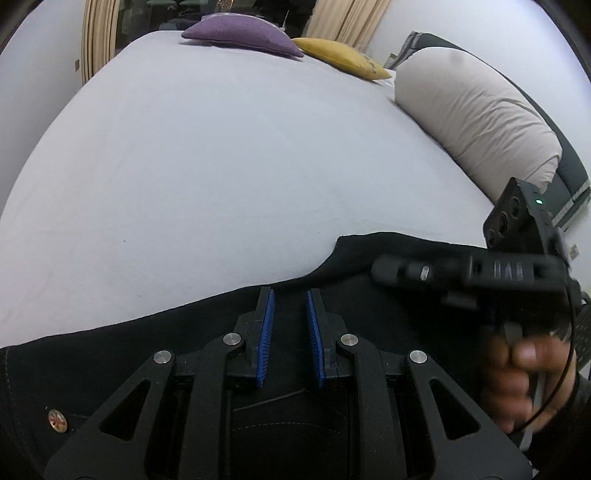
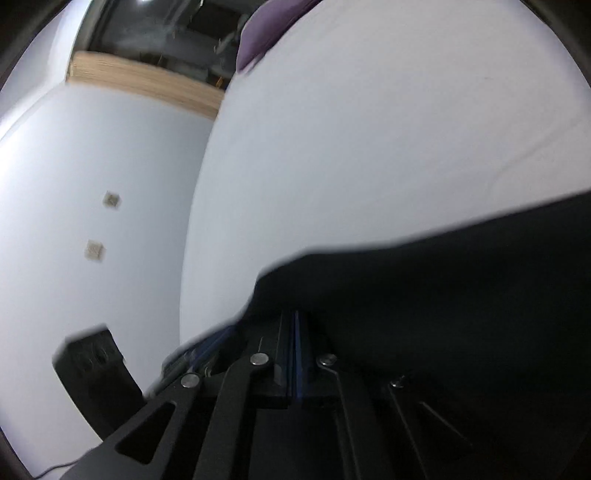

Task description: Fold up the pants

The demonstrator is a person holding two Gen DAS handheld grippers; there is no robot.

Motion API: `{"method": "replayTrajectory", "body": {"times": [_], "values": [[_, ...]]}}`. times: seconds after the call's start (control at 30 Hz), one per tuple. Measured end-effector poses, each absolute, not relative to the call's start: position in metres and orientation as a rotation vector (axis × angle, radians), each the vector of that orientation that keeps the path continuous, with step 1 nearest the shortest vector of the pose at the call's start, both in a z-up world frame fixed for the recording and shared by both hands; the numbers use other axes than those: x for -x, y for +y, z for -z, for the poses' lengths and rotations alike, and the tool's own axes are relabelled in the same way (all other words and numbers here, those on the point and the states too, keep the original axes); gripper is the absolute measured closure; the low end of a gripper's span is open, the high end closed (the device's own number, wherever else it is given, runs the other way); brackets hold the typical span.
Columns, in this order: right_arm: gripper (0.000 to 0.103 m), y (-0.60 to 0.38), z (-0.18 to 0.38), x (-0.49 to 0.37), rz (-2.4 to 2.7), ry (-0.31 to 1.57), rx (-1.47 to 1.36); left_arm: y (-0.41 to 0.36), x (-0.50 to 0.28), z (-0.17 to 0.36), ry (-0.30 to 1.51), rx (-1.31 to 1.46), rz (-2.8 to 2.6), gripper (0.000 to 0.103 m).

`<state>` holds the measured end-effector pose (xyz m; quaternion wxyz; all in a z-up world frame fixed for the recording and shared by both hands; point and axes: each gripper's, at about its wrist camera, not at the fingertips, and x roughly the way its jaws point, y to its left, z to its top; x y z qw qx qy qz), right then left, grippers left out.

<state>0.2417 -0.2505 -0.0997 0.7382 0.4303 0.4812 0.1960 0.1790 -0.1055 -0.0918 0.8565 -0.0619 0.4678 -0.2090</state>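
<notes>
Black pants (image 1: pixel 147 350) lie along the near edge of a bed with a pale sheet (image 1: pixel 221 166); a brass button (image 1: pixel 57 420) shows at the lower left. My left gripper (image 1: pixel 290 291) sits at the pants' far edge, its blue pads a narrow gap apart with black cloth filling it. To its right, my right gripper (image 1: pixel 384 269), held by a hand (image 1: pixel 524 373), points left over the pants. In the right wrist view the right gripper (image 2: pixel 295 315) has its pads pressed together, with the pants (image 2: pixel 443 295) caught at the tips and draped over its right finger.
A purple cushion (image 1: pixel 243 35) and a yellow cushion (image 1: pixel 343 57) lie at the bed's far end. A beige pillow (image 1: pixel 476 118) lies along the right side. The right wrist view shows a white wall (image 2: pixel 92 166) and a blurred dark box (image 2: pixel 96 373) at the lower left.
</notes>
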Motion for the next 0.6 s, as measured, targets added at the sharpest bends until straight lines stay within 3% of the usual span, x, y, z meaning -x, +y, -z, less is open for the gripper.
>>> {"method": "replayTrajectory", "body": {"times": [0.27, 0.43, 0.6], "values": [[0.103, -0.406, 0.104, -0.200, 0.023, 0.811, -0.985, -0.097, -0.179, 0.096, 0.960, 0.123, 0.441, 0.085], [0.103, -0.504, 0.100, -0.118, 0.352, 0.693, -0.989, -0.100, -0.171, 0.090, 0.946, 0.124, 0.426, 0.085], [0.103, -0.547, 0.088, -0.057, 0.514, 0.684, -0.917, -0.104, -0.146, 0.086, 0.924, 0.098, 0.400, 0.085]]}}
